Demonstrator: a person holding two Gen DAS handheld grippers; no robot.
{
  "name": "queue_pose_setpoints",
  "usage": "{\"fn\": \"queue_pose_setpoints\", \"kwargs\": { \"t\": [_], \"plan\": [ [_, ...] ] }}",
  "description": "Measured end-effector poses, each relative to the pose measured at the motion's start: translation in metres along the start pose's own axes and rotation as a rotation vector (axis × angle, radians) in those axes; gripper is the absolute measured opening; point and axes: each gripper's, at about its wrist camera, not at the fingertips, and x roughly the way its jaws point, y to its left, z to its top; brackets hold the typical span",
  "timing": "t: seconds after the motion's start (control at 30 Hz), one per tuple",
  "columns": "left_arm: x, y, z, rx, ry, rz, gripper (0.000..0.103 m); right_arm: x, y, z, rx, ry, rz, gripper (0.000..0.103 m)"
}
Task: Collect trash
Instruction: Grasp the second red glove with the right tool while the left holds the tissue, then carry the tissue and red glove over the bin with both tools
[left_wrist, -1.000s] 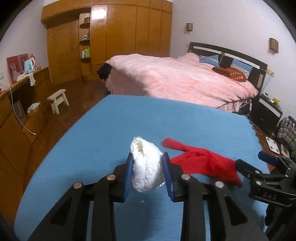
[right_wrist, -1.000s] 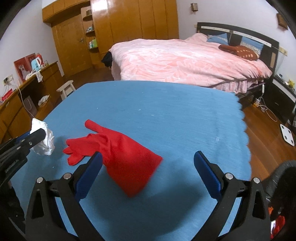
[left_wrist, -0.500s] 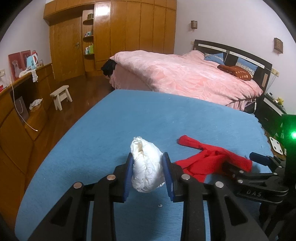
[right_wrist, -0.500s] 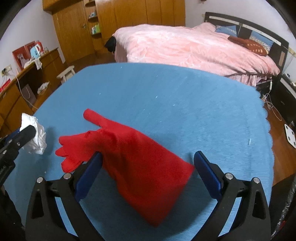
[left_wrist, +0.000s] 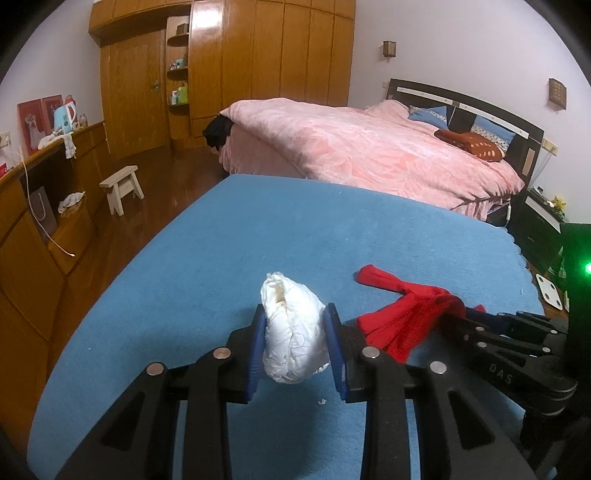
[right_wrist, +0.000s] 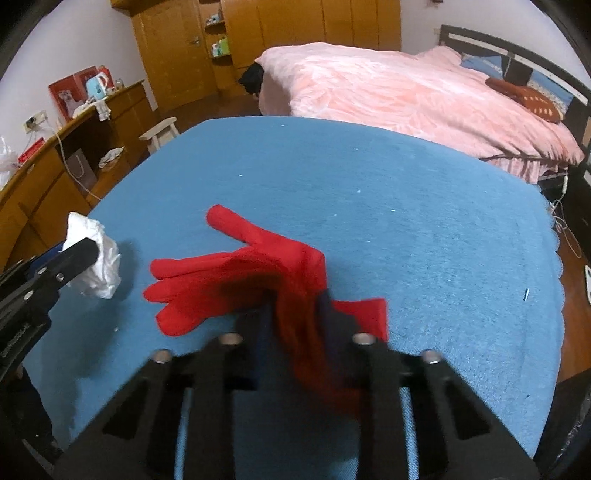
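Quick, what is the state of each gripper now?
Left gripper: closed on the crumpled white paper.
Right gripper: closed on the red glove.

A home bedroom: a double bed (left_wrist: 369, 147) under a pink quilt (left_wrist: 354, 155) stands against a dark headboard (left_wrist: 480, 107). Wooden wardrobes (left_wrist: 258, 59) fill the far wall, with a small stool (left_wrist: 123, 182) on the polished wood floor (left_wrist: 159, 184).

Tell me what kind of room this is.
A bedroom, most likely: a bed under a pink quilt with a dark headboard, a wall of wooden wardrobes, and a bedside cabinet.
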Motion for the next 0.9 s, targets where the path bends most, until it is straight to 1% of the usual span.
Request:
{"fn": "queue_pose_setpoints", "kwargs": {
  "t": [0.1, 0.33, 0.9],
  "plan": [
    [-0.003, -0.001, 0.000, 0.002, -0.002, -0.004, 0.031, -0.005, 0.001, -0.001, 0.000, -0.002, 0.022, 0.012],
    [-0.016, -0.010, 0.004, 0.007, -0.013, -0.019, 0.031, -0.036, 0.000, 0.001, 0.026, -0.057, 0.062, 0.011],
    [-0.058, -0.051, 0.017, 0.048, -0.060, -0.072, 0.031, -0.102, -0.017, -0.002, 0.064, -0.158, 0.060, 0.011]
  ]
}}
